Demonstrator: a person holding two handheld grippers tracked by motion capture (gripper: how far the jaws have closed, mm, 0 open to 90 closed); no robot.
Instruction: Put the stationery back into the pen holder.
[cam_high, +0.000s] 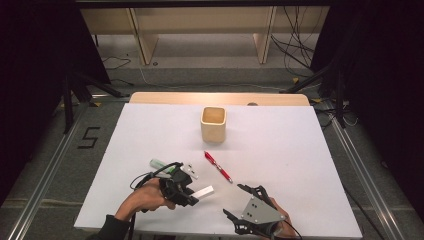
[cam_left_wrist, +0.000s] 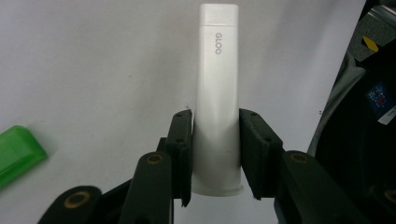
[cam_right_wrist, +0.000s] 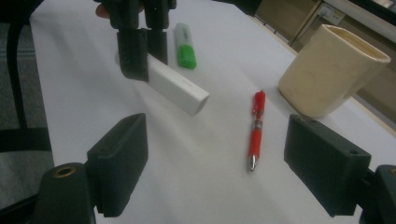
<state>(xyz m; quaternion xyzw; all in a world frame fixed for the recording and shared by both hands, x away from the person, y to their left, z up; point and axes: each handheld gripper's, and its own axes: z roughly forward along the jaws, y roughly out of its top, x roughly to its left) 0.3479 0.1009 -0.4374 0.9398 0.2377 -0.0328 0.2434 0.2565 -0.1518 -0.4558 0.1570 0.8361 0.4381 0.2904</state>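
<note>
left tongs (cam_left_wrist: 215, 154) clamp glue stick (cam_left_wrist: 217, 93) off table, likely carrying to cup (cam_high: 213, 125); right tongs (cam_right_wrist: 217, 163) wide open, empty, facing red pen (cam_right_wrist: 255, 128).

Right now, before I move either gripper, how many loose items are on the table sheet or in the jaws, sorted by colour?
White: 1, the glue stick clamped in the left gripper
Green: 1, the highlighter lying on the sheet
Red: 1, the pen lying on the sheet
Beige: 1, the cup standing upright
Total: 4
</note>
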